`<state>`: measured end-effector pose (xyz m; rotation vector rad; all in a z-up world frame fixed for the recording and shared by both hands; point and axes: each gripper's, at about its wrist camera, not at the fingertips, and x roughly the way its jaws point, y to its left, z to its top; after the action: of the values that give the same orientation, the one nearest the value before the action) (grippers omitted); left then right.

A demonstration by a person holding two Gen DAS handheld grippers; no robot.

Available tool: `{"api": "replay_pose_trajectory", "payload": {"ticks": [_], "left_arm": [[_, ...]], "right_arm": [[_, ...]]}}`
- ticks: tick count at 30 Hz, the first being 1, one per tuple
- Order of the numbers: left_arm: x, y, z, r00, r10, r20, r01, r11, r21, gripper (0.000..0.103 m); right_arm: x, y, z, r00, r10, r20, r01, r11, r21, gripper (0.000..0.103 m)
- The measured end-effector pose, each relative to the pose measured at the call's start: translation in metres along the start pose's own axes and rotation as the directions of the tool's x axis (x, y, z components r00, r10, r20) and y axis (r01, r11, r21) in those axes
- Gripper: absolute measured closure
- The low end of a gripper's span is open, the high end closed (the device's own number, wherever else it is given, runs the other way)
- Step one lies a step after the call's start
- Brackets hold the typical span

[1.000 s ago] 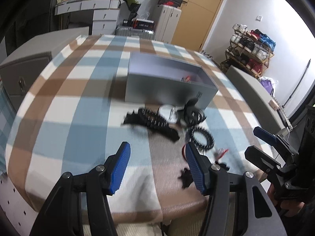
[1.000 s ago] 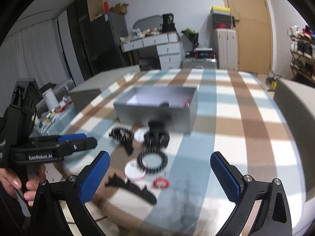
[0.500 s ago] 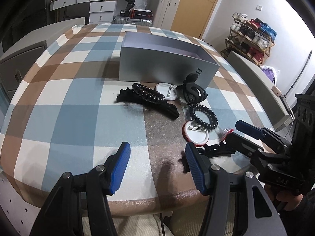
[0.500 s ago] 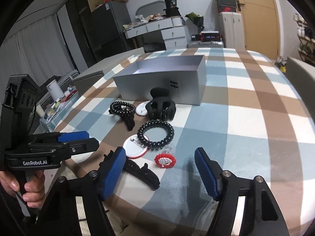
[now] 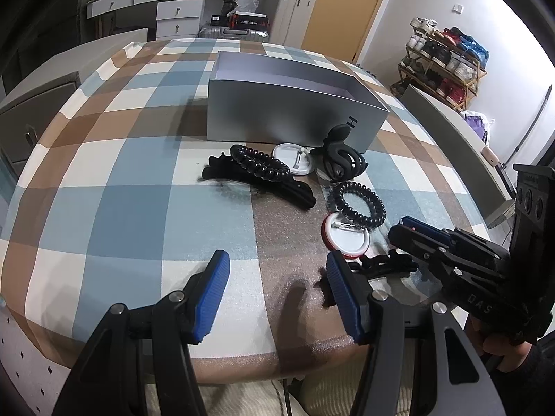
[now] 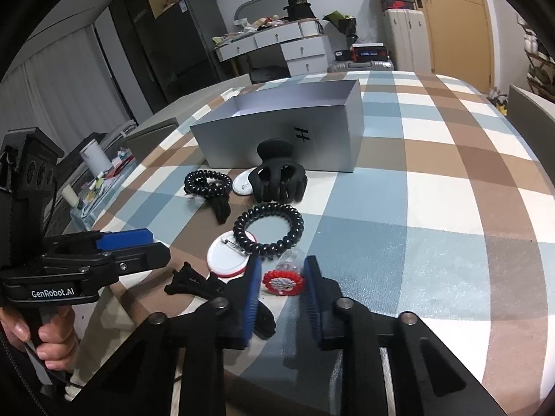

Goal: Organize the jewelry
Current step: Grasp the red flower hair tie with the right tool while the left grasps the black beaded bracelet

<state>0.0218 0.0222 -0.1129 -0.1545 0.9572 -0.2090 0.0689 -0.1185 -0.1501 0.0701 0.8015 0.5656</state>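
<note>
Right wrist view: the right gripper (image 6: 282, 289) stands narrowed around a small red beaded ornament (image 6: 282, 282) on the checked tablecloth (image 6: 433, 208), pads flanking it; whether they touch it cannot be told. The left gripper (image 5: 277, 289) hangs wide and empty over the near table edge. Beyond lie a red-rimmed pin badge (image 6: 227, 258), a black spiral hair tie (image 6: 269, 228), a black claw clip (image 6: 279, 175) and the open grey box (image 6: 288, 131). Recommended: close squarely on the ornament's rim, lift straight, avoid dragging the hair tie beside it.
</note>
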Motion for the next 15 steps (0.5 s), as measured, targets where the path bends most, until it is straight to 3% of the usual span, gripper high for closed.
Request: {"api": "replay_pose_trajectory", "payload": {"ticks": [15], "left_arm": [[-0.003, 0.019, 0.020, 0.999, 0.048, 0.026, -0.047, 0.998, -0.048, 0.050]], "right_arm": [[-0.015, -0.010, 0.001, 0.998, 0.015, 0.066, -0.018, 0.999, 0.040, 0.084]]}}
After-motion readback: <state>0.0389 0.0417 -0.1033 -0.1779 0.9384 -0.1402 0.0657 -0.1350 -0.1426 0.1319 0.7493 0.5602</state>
